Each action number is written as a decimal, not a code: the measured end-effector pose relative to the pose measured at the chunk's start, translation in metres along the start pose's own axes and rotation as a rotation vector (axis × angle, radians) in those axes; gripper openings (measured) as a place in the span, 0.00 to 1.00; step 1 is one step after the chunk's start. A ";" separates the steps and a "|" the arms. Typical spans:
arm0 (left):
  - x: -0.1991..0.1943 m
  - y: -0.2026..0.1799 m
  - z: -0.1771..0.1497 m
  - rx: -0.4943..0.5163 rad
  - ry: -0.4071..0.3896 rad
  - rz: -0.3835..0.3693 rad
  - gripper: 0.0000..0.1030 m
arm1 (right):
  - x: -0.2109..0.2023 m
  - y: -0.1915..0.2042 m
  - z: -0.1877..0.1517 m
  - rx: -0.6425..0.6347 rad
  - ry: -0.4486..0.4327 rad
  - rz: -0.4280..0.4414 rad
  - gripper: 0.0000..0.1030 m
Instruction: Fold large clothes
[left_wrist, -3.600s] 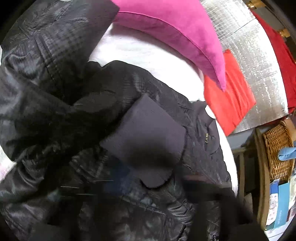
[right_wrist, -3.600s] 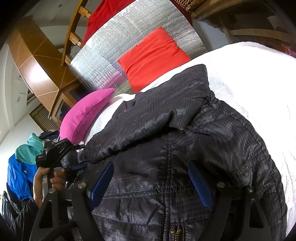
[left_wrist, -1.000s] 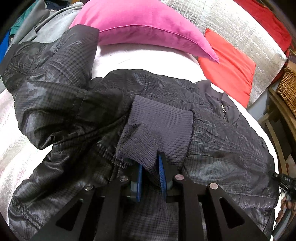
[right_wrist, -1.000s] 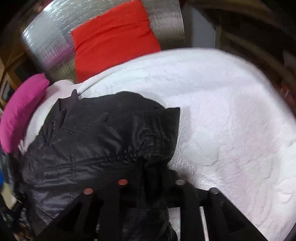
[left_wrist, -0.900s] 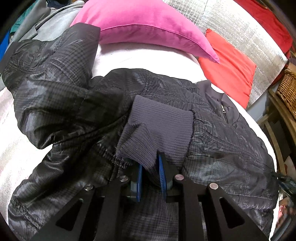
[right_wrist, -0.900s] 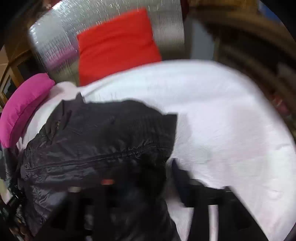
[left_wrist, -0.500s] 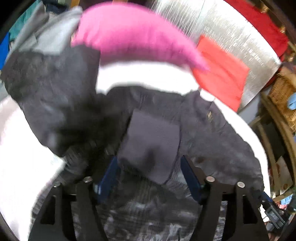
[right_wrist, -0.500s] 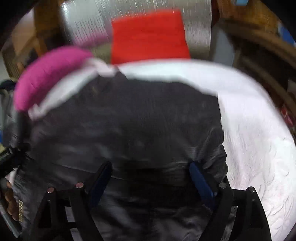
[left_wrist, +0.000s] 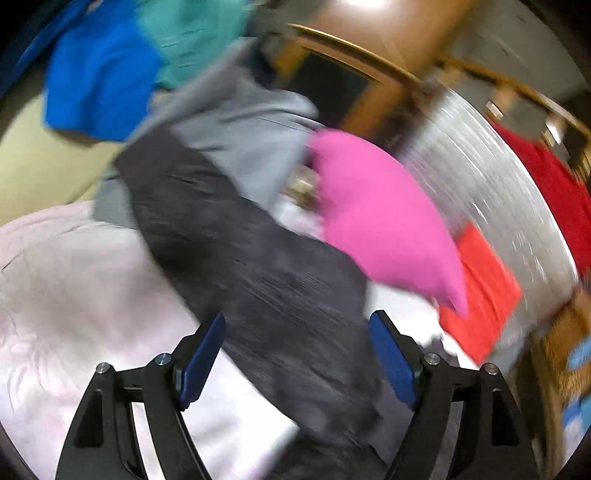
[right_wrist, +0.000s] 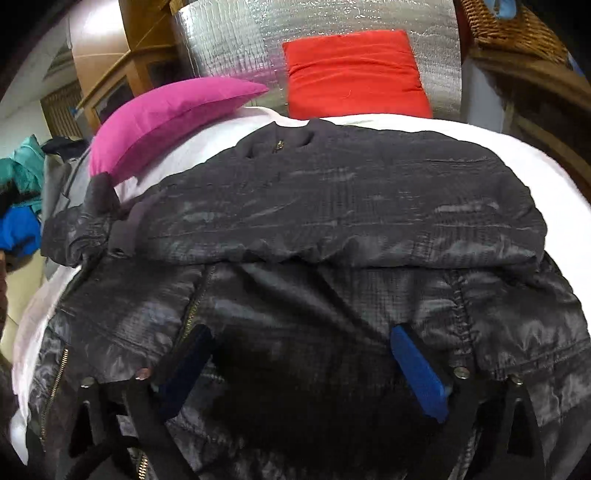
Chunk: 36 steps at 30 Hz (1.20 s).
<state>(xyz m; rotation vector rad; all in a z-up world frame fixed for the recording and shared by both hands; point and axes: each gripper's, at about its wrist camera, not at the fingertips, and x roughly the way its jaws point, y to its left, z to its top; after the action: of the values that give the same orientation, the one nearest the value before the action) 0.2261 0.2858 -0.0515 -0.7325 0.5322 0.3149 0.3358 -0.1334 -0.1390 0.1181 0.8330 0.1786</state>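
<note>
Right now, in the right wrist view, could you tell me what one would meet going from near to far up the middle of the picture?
Right claw → black jacket → white bed cover → red cushion → silver quilted panel.

My two grippers, jaws parting.
My left gripper (left_wrist: 297, 334) and right gripper (right_wrist: 301, 349) both tilt downward, blue pads wide at 9 and 3 o'clock, gripping nothing.

Jacket (right_wrist: 332, 206) on bed (right_wrist: 517, 147); pillows (right_wrist: 166, 110) behind.
</note>
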 end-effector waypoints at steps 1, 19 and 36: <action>0.003 0.024 0.013 -0.033 -0.020 -0.005 0.78 | 0.001 0.003 -0.001 -0.011 0.002 -0.008 1.00; 0.122 0.182 0.135 -0.252 0.094 0.094 0.53 | 0.001 -0.008 -0.003 -0.006 -0.018 -0.004 1.00; -0.069 -0.083 0.089 0.429 -0.173 -0.089 0.17 | 0.003 -0.009 -0.003 0.005 -0.022 0.000 1.00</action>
<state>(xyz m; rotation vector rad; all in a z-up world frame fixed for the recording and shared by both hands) 0.2373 0.2837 0.0882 -0.3080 0.3834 0.1702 0.3364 -0.1419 -0.1443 0.1243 0.8112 0.1748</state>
